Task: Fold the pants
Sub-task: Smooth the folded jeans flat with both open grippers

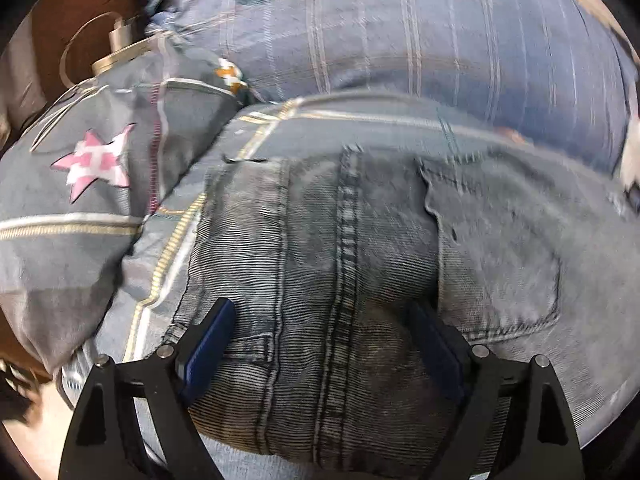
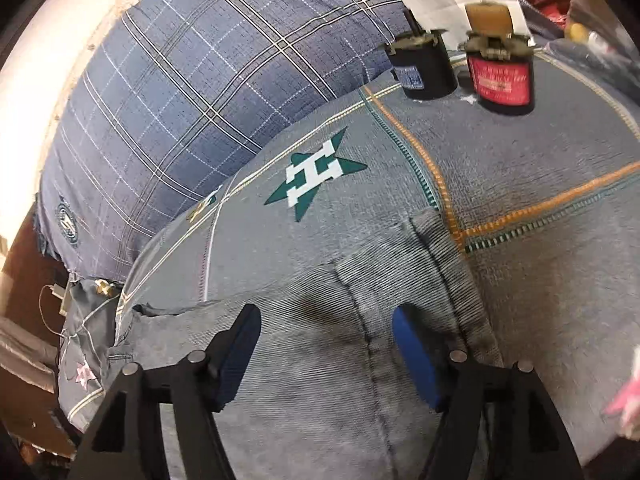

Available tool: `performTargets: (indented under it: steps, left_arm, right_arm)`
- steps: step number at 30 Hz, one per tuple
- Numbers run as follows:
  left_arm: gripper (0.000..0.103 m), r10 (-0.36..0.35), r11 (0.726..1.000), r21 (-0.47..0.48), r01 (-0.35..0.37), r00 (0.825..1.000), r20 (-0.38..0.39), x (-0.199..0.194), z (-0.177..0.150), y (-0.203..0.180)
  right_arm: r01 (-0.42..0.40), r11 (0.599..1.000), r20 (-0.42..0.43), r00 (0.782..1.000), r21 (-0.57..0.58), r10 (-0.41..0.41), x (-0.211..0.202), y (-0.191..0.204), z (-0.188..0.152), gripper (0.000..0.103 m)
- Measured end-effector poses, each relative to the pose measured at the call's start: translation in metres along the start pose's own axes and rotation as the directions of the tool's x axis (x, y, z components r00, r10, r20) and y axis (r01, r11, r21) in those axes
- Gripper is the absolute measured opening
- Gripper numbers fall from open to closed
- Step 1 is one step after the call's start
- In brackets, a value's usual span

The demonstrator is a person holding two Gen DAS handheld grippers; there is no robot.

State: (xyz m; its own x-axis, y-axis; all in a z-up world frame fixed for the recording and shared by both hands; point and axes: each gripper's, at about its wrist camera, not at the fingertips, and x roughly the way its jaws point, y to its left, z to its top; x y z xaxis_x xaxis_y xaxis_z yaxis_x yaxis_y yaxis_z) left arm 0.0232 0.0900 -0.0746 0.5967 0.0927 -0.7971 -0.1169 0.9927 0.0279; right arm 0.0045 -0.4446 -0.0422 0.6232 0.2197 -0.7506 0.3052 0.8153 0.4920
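Note:
Grey-blue denim pants (image 1: pixel 360 248) lie on a bed, seat side up, with a back pocket (image 1: pixel 496 260) and centre seam showing. My left gripper (image 1: pixel 324 312) is open just above the seat, its blue pads either side of the seam. In the right wrist view the same pants (image 2: pixel 328 340) lie flat with a seam running up. My right gripper (image 2: pixel 326 320) is open over the denim, fingers apart and holding nothing.
A grey quilt with star patches (image 2: pixel 316 176) covers the bed. A blue plaid pillow (image 2: pixel 192 92) lies at the far side. Two dark jars (image 2: pixel 424 64) (image 2: pixel 502 76) stand on the quilt at the back right. A charger and cable (image 1: pixel 116 44) lie at the left.

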Motion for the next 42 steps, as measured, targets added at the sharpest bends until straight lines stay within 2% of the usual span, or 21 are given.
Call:
performTargets:
  steps: [3, 5, 7, 9, 10, 11, 12, 15, 16, 18, 21, 27, 28, 30, 32, 34, 37, 39, 40, 42]
  left_arm:
    - [0.089, -0.018, 1.0, -0.003, 0.018, 0.995, 0.095, -0.021, 0.003, 0.0]
    - [0.089, -0.029, 0.999, 0.023, 0.026, 0.992, 0.125, -0.024, 0.001, -0.004]
    - [0.089, -0.005, 0.998, 0.058, -0.001, 0.996, 0.09, -0.011, -0.003, -0.007]
    - [0.089, 0.009, 0.998, 0.068, -0.012, 0.999, 0.044, 0.007, -0.007, -0.005]
    - [0.089, -0.011, 0.999, 0.049, 0.009, 0.999, 0.048, 0.009, -0.009, -0.002]
    - [0.09, -0.025, 0.999, 0.024, 0.024, 0.998, 0.052, 0.009, -0.009, 0.002]
    - [0.09, -0.03, 0.999, 0.021, 0.029, 0.998, 0.05, 0.009, -0.008, 0.002]
    - [0.09, -0.027, 0.999, 0.037, 0.025, 0.998, 0.065, 0.009, -0.009, 0.002]
    - [0.09, -0.026, 0.999, 0.041, 0.023, 0.997, 0.073, 0.008, -0.01, 0.002]
    - [0.09, -0.027, 0.999, 0.039, 0.024, 0.997, 0.079, 0.006, -0.012, 0.001]
    - [0.09, -0.03, 0.999, 0.025, 0.029, 0.997, 0.075, 0.007, -0.011, 0.002]
    - [0.09, -0.021, 0.999, 0.026, 0.019, 0.996, 0.085, 0.009, -0.011, 0.0]
    - [0.09, -0.019, 1.0, 0.026, 0.017, 0.996, 0.088, 0.009, -0.011, 0.0]
    - [0.09, -0.014, 0.999, 0.035, 0.01, 0.995, 0.095, 0.007, -0.011, -0.002]
    - [0.09, -0.001, 0.999, 0.045, -0.005, 0.992, 0.125, -0.001, -0.011, -0.002]
    - [0.09, 0.0, 0.999, 0.05, -0.008, 0.988, 0.157, -0.013, -0.01, -0.003]
    - [0.09, -0.059, 0.997, 0.061, 0.048, 0.979, 0.193, -0.038, -0.013, -0.007]
    - [0.09, -0.09, 0.993, 0.098, 0.07, 0.971, 0.22, -0.051, -0.021, -0.014]
    - [0.09, -0.089, 0.99, 0.124, 0.063, 0.973, 0.215, -0.051, -0.026, -0.02]
    - [0.09, -0.033, 0.982, 0.187, 0.003, 0.987, 0.156, -0.035, -0.032, -0.032]
  right_arm:
    - [-0.035, 0.997, 0.038, 0.999, -0.071, 0.038, -0.021, 0.034, -0.004, 0.072]
    - [-0.082, 0.989, 0.011, 0.996, -0.126, 0.084, -0.019, 0.067, -0.009, 0.072]
    - [-0.17, 0.972, -0.045, 0.985, -0.165, 0.165, -0.01, 0.099, -0.017, 0.072]
    - [-0.282, 0.943, -0.134, 0.956, -0.177, 0.261, 0.009, 0.131, -0.029, 0.072]
    - [-0.329, 0.927, -0.176, 0.938, -0.177, 0.3, 0.02, 0.143, -0.035, 0.072]
    - [-0.353, 0.916, -0.207, 0.927, -0.19, 0.314, 0.035, 0.155, -0.04, 0.072]
    - [-0.337, 0.917, -0.223, 0.931, -0.215, 0.29, 0.05, 0.162, -0.045, 0.072]
    - [-0.236, 0.952, -0.272, 0.946, -0.195, 0.179, 0.1, 0.155, -0.046, 0.071]
    - [-0.26, 0.953, -0.234, 0.947, -0.158, 0.22, 0.097, 0.15, -0.042, 0.071]
    - [-0.272, 0.956, -0.216, 0.945, -0.112, 0.244, 0.082, 0.151, -0.039, 0.071]
    - [-0.316, 0.941, -0.205, 0.935, -0.119, 0.288, 0.062, 0.155, -0.047, 0.071]
    - [-0.372, 0.926, -0.24, 0.907, -0.069, 0.347, 0.052, 0.143, -0.082, 0.071]
    - [-0.371, 0.926, -0.252, 0.905, -0.075, 0.342, 0.055, 0.136, -0.086, 0.071]
    - [-0.309, 0.946, -0.262, 0.925, -0.097, 0.275, 0.071, 0.13, -0.088, 0.071]
    - [-0.338, 0.94, -0.239, 0.918, -0.047, 0.318, 0.07, 0.124, -0.085, 0.071]
    - [-0.361, 0.93, -0.212, 0.916, -0.069, 0.34, 0.052, 0.128, -0.086, 0.071]
    - [-0.441, 0.894, -0.218, 0.883, -0.08, 0.416, 0.031, 0.134, -0.094, 0.071]
    - [-0.459, 0.885, -0.23, 0.872, -0.076, 0.432, 0.032, 0.134, -0.101, 0.071]
    - [-0.461, 0.884, -0.237, 0.87, -0.083, 0.432, 0.036, 0.133, -0.103, 0.071]
    - [-0.406, 0.911, -0.243, 0.893, -0.074, 0.378, 0.051, 0.122, -0.106, 0.071]
